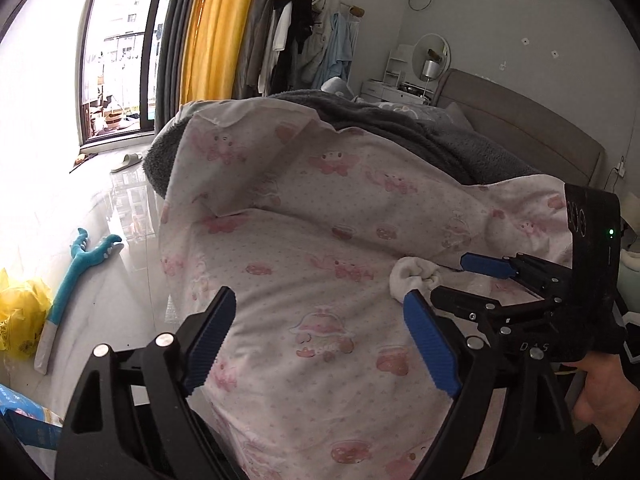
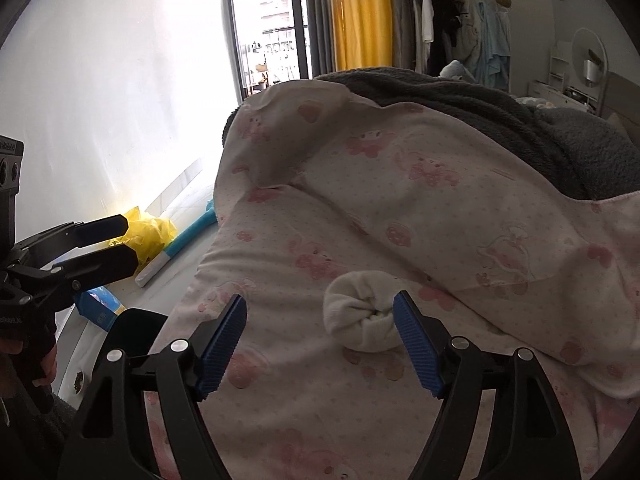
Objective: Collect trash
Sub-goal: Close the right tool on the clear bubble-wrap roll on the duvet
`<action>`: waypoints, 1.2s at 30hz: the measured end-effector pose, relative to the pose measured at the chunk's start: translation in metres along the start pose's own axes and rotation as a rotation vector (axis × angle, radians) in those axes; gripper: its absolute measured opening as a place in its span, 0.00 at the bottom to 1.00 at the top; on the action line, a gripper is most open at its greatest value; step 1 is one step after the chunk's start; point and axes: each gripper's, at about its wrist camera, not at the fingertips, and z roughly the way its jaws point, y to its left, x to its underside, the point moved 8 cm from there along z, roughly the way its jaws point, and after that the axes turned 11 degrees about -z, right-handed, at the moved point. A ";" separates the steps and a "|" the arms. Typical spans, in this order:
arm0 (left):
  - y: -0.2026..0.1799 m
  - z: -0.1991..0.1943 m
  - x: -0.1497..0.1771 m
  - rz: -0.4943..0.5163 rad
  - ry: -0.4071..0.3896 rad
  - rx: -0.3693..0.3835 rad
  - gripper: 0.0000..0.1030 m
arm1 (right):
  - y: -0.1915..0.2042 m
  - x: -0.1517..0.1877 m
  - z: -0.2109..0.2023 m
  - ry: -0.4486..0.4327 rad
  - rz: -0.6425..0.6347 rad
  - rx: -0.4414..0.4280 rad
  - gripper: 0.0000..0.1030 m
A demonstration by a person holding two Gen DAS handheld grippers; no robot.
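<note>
Both jaws gape on the right hand-held gripper (image 2: 320,344), empty, rolled white sock (image 2: 362,312) just ahead on the bed (image 2: 280,420); its right finger could nudge it away.

Right gripper (image 1: 448,280) body, lower right of the left wrist view: raised letters "DAS".
Blue packet (image 2: 98,306), lower left of the right wrist view: printing too small to read.
Yellow bag (image 1: 20,316): print illegible.
</note>
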 end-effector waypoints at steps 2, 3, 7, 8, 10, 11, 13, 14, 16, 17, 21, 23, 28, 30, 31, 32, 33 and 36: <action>-0.007 0.005 0.002 0.002 0.006 0.007 0.85 | -0.009 0.005 0.000 0.006 0.008 0.007 0.76; -0.010 0.008 0.002 0.003 0.010 0.012 0.85 | -0.015 0.008 0.000 0.009 0.011 0.014 0.76; -0.022 0.018 0.005 -0.002 0.024 0.028 0.86 | -0.035 0.018 0.000 0.026 0.032 0.034 0.77; -0.025 0.021 0.005 -0.005 0.027 0.032 0.86 | -0.040 0.021 -0.001 0.030 0.039 0.039 0.77; -0.031 0.027 0.006 -0.009 0.034 0.039 0.86 | -0.048 0.027 -0.001 0.038 0.049 0.046 0.77; -0.034 0.030 0.006 -0.008 0.037 0.041 0.86 | -0.052 0.029 -0.002 0.041 0.053 0.050 0.77; -0.039 0.035 0.007 -0.003 0.039 0.043 0.86 | -0.058 0.034 -0.003 0.046 0.061 0.056 0.78; -0.041 0.038 0.008 0.001 0.041 0.044 0.87 | -0.061 0.037 -0.003 0.047 0.063 0.059 0.78; -0.045 0.044 0.011 0.004 0.049 0.045 0.87 | -0.067 0.043 -0.003 0.057 0.067 0.068 0.80; -0.047 0.047 0.012 0.002 0.055 0.047 0.87 | -0.069 0.046 -0.003 0.062 0.070 0.069 0.80; -0.054 0.058 0.016 -0.003 0.069 0.050 0.87 | -0.080 0.057 -0.003 0.075 0.081 0.080 0.80; -0.057 0.063 0.017 -0.008 0.077 0.054 0.87 | -0.087 0.062 -0.001 0.084 0.088 0.085 0.81; -0.066 0.075 0.021 -0.011 0.093 0.067 0.87 | -0.100 0.073 0.007 0.108 0.126 0.061 0.81; -0.070 0.080 0.023 -0.010 0.106 0.076 0.88 | -0.101 0.075 0.012 0.114 0.146 0.037 0.81; -0.073 0.084 0.024 -0.008 0.124 0.088 0.88 | -0.102 0.077 0.014 0.117 0.152 0.030 0.81; -0.076 0.088 0.026 -0.003 0.137 0.094 0.89 | -0.101 0.077 0.015 0.117 0.154 0.018 0.81; -0.078 0.092 0.027 0.006 0.148 0.094 0.89 | -0.100 0.077 0.016 0.116 0.151 0.006 0.81; -0.084 0.102 0.032 0.018 0.178 0.108 0.89 | -0.099 0.078 0.017 0.116 0.138 -0.014 0.71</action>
